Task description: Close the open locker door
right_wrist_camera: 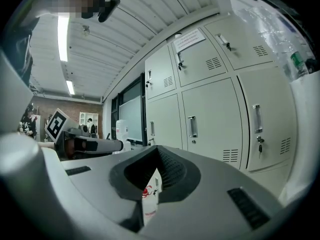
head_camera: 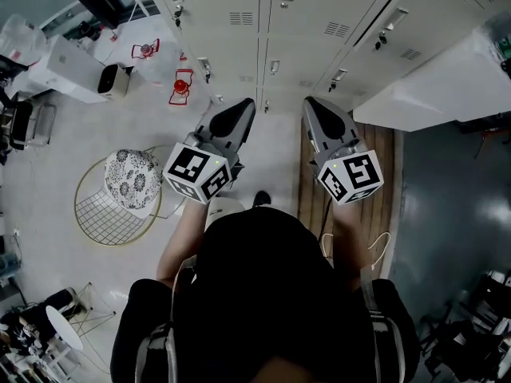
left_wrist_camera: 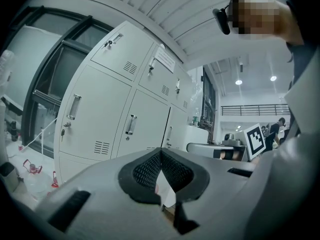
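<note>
A bank of pale grey lockers (head_camera: 319,14) fills the top of the head view. Every door I can see lies flat against its frame, and I cannot pick out an open one. A dark gap (head_camera: 383,10) runs between two locker columns. My left gripper (head_camera: 243,106) and right gripper (head_camera: 313,104) are held side by side, level, pointing at the lockers and well short of them. Both are shut with nothing between the jaws. The left gripper view shows its tips (left_wrist_camera: 160,153) meeting below handled doors (left_wrist_camera: 131,124). The right gripper (right_wrist_camera: 158,149) faces more doors (right_wrist_camera: 192,126).
A white block (head_camera: 431,86) with a bottle (right_wrist_camera: 295,59) on top juts out on the right, beside the right gripper. A wire chair with a patterned cushion (head_camera: 132,178) stands at left. Red stands (head_camera: 182,86) and a white box (head_camera: 72,70) sit on the floor.
</note>
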